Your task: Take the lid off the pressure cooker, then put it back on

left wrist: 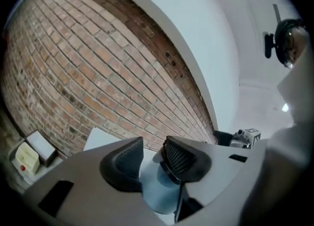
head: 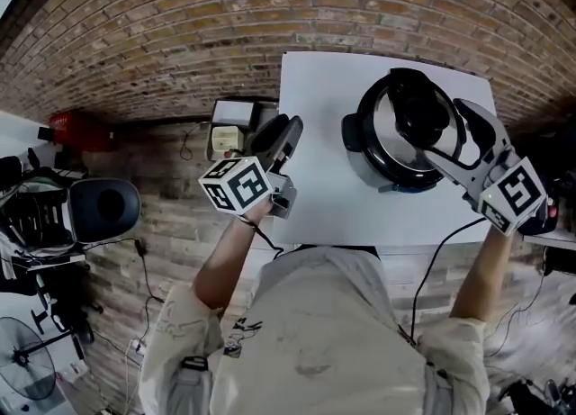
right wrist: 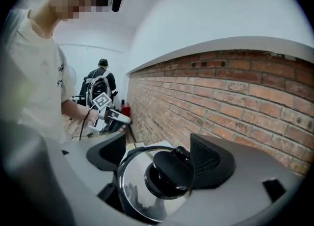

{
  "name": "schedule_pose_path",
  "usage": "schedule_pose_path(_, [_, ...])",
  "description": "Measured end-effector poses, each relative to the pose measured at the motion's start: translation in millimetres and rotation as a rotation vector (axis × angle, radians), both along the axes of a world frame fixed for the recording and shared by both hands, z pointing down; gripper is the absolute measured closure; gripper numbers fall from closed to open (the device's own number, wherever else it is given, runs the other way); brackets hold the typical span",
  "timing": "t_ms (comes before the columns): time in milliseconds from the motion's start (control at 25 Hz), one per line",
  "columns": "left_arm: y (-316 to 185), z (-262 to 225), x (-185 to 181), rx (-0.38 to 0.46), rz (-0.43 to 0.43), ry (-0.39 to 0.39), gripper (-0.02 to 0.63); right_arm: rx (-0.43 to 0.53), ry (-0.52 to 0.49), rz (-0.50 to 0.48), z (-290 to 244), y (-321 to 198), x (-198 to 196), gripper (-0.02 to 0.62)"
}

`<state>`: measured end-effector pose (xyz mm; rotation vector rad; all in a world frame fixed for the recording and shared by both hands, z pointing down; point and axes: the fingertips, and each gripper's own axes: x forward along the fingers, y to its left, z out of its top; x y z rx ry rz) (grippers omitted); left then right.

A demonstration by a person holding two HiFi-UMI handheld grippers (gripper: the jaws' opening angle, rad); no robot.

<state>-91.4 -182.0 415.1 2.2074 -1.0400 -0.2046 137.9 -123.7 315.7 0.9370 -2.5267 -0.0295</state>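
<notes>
The pressure cooker (head: 396, 175) stands on the right half of the white table (head: 315, 89). Its shiny lid (head: 387, 130) with a black knob (head: 421, 114) appears to lie on the pot. My right gripper (head: 445, 134) hangs over the lid from the right. In the right gripper view the lid (right wrist: 140, 188) and knob (right wrist: 169, 173) show between the wide jaws of that gripper (right wrist: 159, 154); the left pad is clear of the knob, the right pad close beside it. My left gripper (head: 290, 130) is open over the table's left edge, away from the cooker. Nothing lies between the pads of this gripper (left wrist: 153, 159).
A brick wall runs behind the table. Left of the table stand a white box (head: 229, 130), a black chair (head: 103, 206) and a red object (head: 72, 125). Cables hang from the grippers at the near table edge. Another person (right wrist: 100, 80) is far back in the room.
</notes>
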Motion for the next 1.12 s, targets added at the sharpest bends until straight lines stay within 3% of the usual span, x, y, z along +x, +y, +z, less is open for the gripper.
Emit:
schedule_pose_path(240, [10.3,-27.2,-15.1,0.204,-0.055,-0.201,0.451,0.092,-0.195,0.172,-15.6,18.0,-1.1,0.183])
schedule_pose_path(480, [24.3,-50.5,-28.7,0.394,-0.137,-0.367,0.451,0.171,-0.241,0.350,-12.2,26.7,-3.0,0.184])
schedule_pose_path(680, [41.6,-64.6,-36.3,0.533,-0.185,-0.486,0.451,0.260,-0.338,0.523,-10.4,38.5,-5.1,0.184])
schedule_pose_path(880, [53.6,-67.1,-46.2,0.556,-0.218,-0.495,0.451,0.340,-0.376,0.720,4.4,49.1,-0.9,0.184])
schedule_pose_path(1120, [61.3,-61.8,-56.1,0.570,-0.269,-0.526,0.451,0.293,-0.377,0.744,27.0,57.1,-13.5,0.184])
